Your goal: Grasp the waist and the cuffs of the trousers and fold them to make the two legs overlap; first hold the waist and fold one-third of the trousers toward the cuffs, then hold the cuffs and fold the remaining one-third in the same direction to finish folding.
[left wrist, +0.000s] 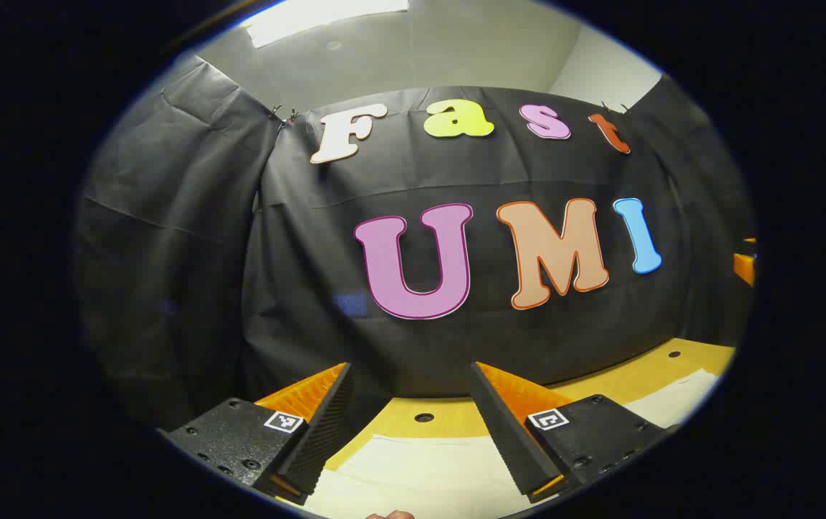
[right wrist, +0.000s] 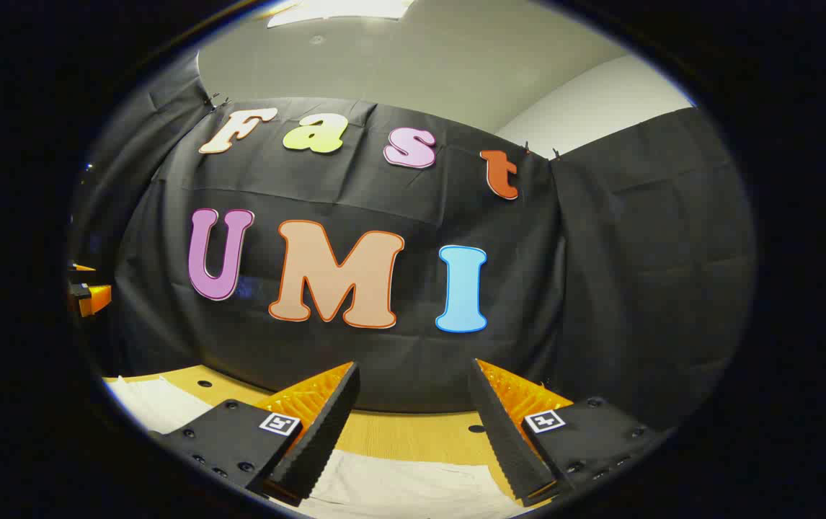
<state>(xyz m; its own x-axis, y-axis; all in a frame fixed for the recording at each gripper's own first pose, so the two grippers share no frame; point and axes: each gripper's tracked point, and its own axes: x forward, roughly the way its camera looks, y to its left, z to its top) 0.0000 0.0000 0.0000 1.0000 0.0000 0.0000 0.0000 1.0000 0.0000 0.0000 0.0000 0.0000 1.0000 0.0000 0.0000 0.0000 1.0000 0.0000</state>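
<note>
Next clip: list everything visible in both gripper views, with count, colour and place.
trousers: one, off-white, lying flat on the table below both grippers; also in the right gripper view.
table: one, yellowish wood with small dark holes, running along the foot of the booth wall.
booth wall: black cloth, hung behind the table and wrapping both sides.
room wall and ceiling: pale grey-white, above the cloth, with a bright ceiling light.
left gripper: one, fingers apart, nothing between them, above the trousers.
right gripper: one, fingers apart, nothing between them, above the trousers.
</note>
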